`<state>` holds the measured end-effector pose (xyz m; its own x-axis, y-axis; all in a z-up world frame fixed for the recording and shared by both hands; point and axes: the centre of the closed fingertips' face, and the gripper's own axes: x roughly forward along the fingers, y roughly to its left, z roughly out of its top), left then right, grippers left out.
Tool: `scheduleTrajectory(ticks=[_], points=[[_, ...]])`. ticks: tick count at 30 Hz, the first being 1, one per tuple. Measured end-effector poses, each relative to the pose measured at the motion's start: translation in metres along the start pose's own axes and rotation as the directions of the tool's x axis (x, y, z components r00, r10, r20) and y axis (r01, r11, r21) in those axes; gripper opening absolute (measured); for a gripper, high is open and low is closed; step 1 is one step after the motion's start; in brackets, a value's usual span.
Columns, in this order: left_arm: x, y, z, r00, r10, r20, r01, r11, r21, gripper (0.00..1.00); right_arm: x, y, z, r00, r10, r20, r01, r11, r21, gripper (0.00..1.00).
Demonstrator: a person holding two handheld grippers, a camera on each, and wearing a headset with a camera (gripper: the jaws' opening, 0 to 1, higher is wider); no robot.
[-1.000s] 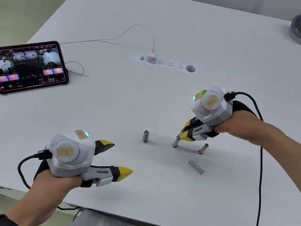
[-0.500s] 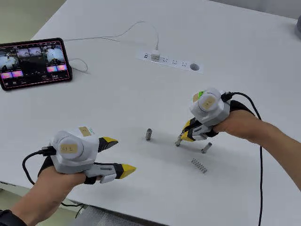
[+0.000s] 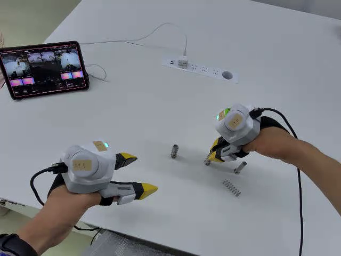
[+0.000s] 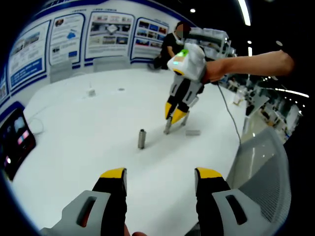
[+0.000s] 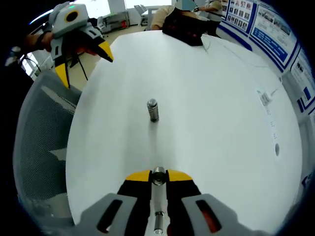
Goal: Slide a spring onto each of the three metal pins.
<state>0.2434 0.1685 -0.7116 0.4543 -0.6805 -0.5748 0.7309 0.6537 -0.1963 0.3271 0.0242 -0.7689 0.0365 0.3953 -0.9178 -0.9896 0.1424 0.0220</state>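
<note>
While the left gripper [image 3: 140, 172] stays jaws apart, the right gripper [image 3: 213, 157] still clamps a pin [image 5: 158, 176]

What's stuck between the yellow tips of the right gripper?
A thin metal pin, pinched by the right gripper. The yellow tips cover its sides, so those are hidden.

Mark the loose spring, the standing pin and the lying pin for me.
Loose spring [image 3: 231, 188], head view, middle of its coils.
Standing pin [image 3: 174, 151], head view, middle of its shaft.
Lying pin [image 3: 240, 167], head view, middle of its shaft.
</note>
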Motion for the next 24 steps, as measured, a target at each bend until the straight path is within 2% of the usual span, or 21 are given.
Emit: scheduleTrajectory(ticks=[11, 19, 24], points=[[-0.002, 0.003, -0.005, 0.9999, 0.006, -0.012, -0.006, 1.000, -0.006, 0.57, 0.009, 0.000, -0.003, 0.9999, 0.010, -0.012, -0.010, 1.000, -0.009, 0.13], [0.000, 0.001, -0.004, 1.0000, 0.003, -0.009, -0.003, 1.000, -0.008, 0.57, 0.013, 0.001, -0.006, 0.9997, 0.008, -0.022, -0.009, 1.000, -0.020, 0.13], [0.003, 0.000, 0.000, 1.0000, -0.005, 0.002, 0.005, 1.000, -0.007, 0.57, 0.007, -0.002, -0.004, 1.0000, -0.004, -0.001, 0.004, 1.000, 0.007, 0.22]])
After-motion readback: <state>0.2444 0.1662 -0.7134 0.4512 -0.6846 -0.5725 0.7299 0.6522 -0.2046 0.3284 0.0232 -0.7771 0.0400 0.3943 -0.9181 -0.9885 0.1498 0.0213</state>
